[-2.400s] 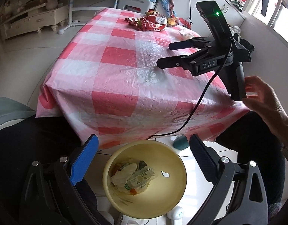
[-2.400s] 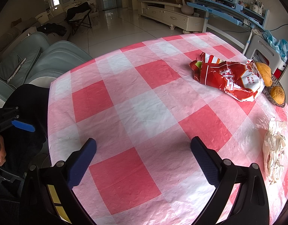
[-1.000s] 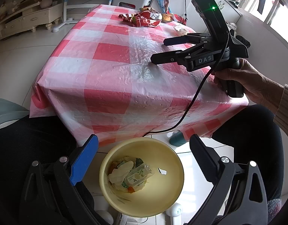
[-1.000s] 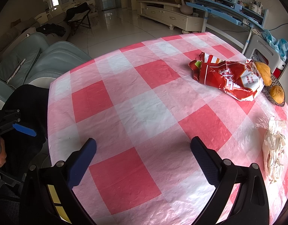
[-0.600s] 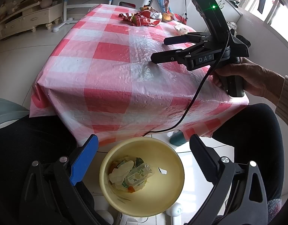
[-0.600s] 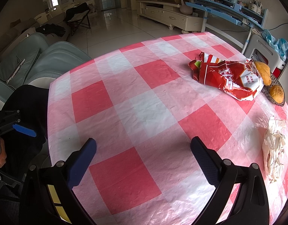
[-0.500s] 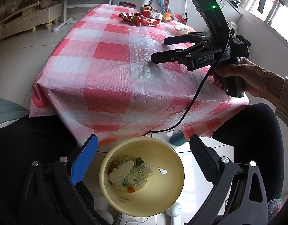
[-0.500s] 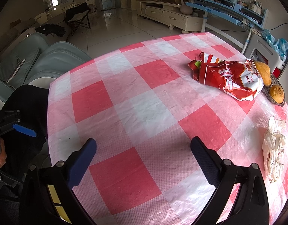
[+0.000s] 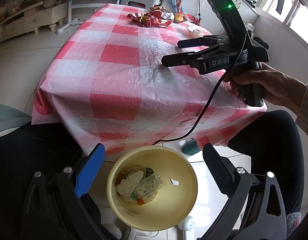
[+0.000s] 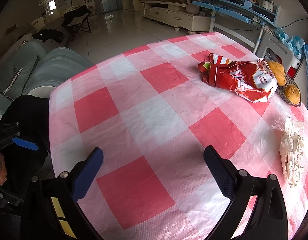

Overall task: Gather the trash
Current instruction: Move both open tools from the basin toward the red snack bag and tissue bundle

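Soft daylight, sharp, fisheye-warped edges

The left tongs (image 9: 152, 162) are wide open, with nothing between the two fingers; one finger carries a blue pad (image 9: 90, 170) and the other a black pad. They point downward, low in front of the person's lap. The right tongs (image 9: 172, 53) are also wide open and empty, held almost level, with the fingers pointing to the left in the left wrist view. The right hand (image 9: 262, 84) grips the black handle from below, and a light sleeve covers the wrist. A black cable hangs down from this handle. In the right wrist view, the left tongs (image 10: 23, 144) appear small at the left edge.
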Available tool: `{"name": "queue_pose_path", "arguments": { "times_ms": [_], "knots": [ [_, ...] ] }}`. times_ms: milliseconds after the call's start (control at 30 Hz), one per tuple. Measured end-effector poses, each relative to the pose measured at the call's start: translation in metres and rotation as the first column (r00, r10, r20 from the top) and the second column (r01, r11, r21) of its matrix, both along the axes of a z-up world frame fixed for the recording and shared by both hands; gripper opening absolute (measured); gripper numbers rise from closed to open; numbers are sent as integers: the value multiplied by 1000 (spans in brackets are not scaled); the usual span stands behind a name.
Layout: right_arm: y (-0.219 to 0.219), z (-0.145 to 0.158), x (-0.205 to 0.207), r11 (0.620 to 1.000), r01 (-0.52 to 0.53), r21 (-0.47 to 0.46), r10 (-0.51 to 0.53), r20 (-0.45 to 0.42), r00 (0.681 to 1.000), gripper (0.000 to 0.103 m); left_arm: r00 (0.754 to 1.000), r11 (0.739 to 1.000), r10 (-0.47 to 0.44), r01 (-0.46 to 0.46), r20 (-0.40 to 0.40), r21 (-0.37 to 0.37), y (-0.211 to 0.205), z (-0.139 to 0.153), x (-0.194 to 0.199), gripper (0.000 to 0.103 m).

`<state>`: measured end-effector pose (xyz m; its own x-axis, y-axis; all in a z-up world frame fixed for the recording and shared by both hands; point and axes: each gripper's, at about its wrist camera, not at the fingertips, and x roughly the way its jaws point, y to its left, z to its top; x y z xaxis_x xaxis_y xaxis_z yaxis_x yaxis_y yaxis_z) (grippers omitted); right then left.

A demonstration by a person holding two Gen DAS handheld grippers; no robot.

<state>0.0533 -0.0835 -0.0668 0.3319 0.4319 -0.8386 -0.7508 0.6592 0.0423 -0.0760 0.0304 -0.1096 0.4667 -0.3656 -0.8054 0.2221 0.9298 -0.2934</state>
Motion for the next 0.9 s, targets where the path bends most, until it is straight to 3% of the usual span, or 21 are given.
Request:
{"name": "queue_pose_path", "arguments": {
  "times_ms": [500,733,900],
  "knots": [
    [0,1,-5,997,83,3,-83,0,997,96,999,999,36,-36,6,-11,9,1,-1,94],
    [-2,2,-3,988,155,-15,-155,-7,988,96,991,986,124,-117,59,-117,35,16,-2,94],
    [-19,25,-16,972,226,63,-232,103,967,96,974,967,202,-181,104,-182,55,31,-3,94]
  ]
}}
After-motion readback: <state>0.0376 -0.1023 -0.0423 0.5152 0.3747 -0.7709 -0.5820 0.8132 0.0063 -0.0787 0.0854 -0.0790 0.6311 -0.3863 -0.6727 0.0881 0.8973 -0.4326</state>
